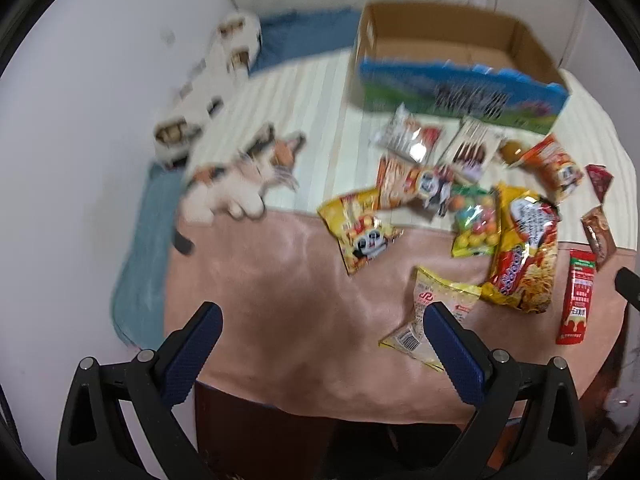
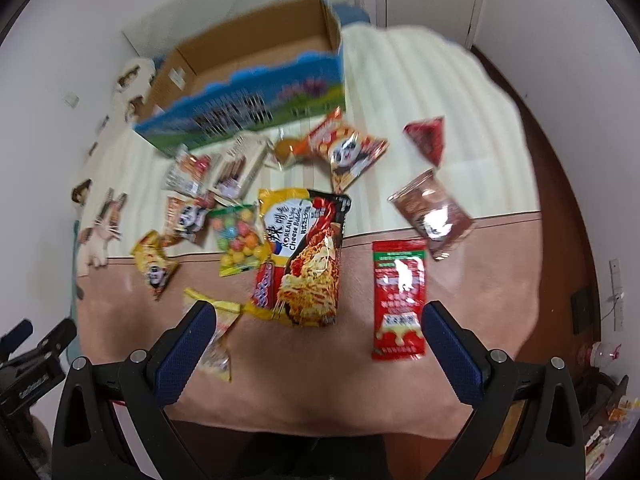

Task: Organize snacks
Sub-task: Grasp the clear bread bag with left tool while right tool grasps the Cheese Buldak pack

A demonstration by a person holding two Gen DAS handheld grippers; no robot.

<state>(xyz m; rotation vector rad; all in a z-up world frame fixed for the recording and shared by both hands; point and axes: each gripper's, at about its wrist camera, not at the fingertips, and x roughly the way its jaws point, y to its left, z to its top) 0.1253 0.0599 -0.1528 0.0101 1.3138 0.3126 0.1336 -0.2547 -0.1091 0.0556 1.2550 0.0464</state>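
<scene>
Both grippers are hovering above the near edge of the bed: left gripper and right gripper, fingers spread wide, gripping nothing. Lying scattered beyond them, left to right: yellow panda snack bag, pale yellow packet just past the right gripper's left finger, candy bag, Korean cheese noodle pack, red sachet, brown wrapper. Cardboard box is standing open behind them, nothing visible inside.
</scene>
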